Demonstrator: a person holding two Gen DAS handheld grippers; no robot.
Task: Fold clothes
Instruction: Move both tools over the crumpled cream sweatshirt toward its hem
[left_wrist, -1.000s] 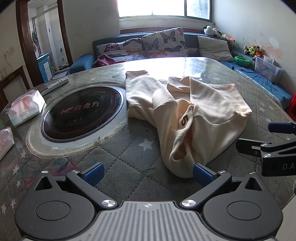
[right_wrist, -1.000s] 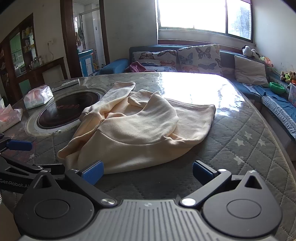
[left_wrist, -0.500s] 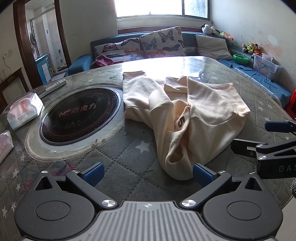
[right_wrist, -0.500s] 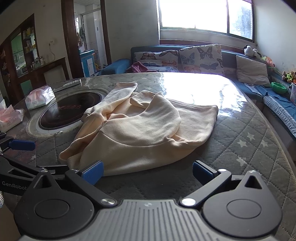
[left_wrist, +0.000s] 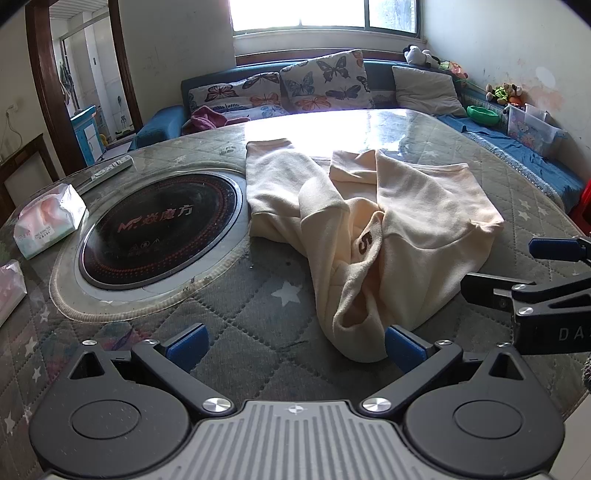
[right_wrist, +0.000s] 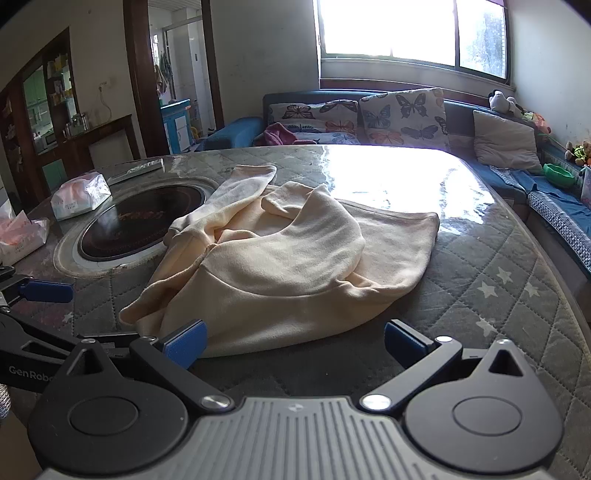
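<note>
Beside the cooktop, a crumpled sweatshirt is spread. Both claws, left gripper and right gripper, are held released, empty. Several layers could be pinched together, spoiling the fold.

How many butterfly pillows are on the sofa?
2: a long low one on the left and an upright one beside it. Others could hide behind the table.

one crumpled cream fleece garment; two plastic-wrapped tissue packs; one round black glass hob; two butterfly-print cushions; one plain grey cushion.
</note>
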